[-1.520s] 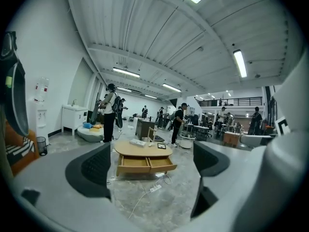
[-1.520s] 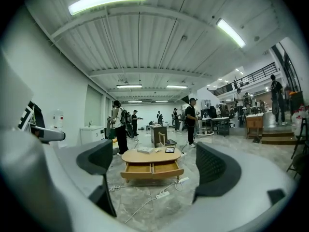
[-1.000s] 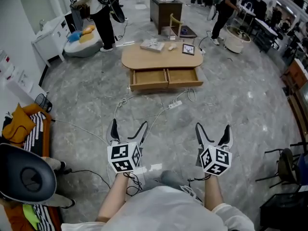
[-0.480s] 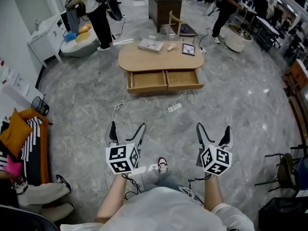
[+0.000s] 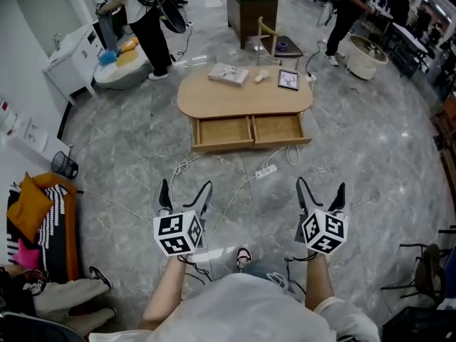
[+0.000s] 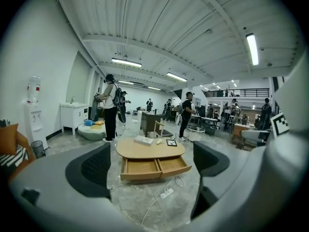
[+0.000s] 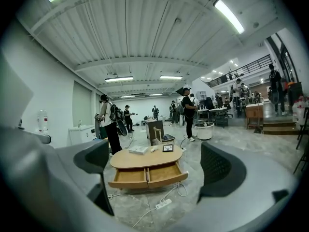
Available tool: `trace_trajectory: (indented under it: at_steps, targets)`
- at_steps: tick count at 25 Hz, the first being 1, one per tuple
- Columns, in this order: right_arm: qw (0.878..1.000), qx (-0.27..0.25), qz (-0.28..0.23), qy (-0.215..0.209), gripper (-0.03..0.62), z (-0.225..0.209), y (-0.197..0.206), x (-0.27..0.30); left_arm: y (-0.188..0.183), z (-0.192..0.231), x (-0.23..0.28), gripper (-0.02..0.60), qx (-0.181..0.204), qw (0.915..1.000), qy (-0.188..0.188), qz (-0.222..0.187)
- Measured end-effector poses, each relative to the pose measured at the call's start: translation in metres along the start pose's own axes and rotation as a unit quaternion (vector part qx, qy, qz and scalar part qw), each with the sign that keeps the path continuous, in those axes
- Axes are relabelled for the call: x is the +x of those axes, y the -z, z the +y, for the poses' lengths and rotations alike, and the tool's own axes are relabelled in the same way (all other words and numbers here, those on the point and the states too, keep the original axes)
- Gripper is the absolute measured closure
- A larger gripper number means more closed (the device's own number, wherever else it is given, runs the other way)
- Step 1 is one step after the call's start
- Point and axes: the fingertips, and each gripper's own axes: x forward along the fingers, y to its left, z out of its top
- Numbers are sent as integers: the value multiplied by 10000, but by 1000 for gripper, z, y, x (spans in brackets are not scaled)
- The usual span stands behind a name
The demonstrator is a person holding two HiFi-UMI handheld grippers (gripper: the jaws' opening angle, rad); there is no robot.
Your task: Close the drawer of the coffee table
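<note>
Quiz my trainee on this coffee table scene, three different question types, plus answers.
1. True or false: the left gripper is shut on a drawer front.
2. How many drawers of the coffee table stand open? A one, B two, C none.
3. Fill in: on the floor in front of the table lies a white ____ with its cable.
Key: 1 false, its jaws are apart and empty; 2 B; 3 power strip.

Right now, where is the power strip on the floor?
In the head view, the power strip lies on the floor near the middle, just in front of the coffee table, below the open drawer on the view's right.
</note>
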Motion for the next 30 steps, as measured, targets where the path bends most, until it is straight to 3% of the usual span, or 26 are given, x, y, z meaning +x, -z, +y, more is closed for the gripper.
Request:
trace_trajectory:
  at_steps: [13,19,24,30]
  targets:
    - [9995,220,188,118,6,-26,2,98,-17,6,95,63,-180,9997,-7,152]
    - [9985,259,351,330,6,-28,9,137,-30,18,155,63,-309,9991,236,148]
    - [9975,347,232,570,6,-20,-11,182,-60,31,223,63,-392,9979,502,89]
    - [9954,394,16,873,7,6,-38,246,-102,56,310,63,-132,9959,898,45]
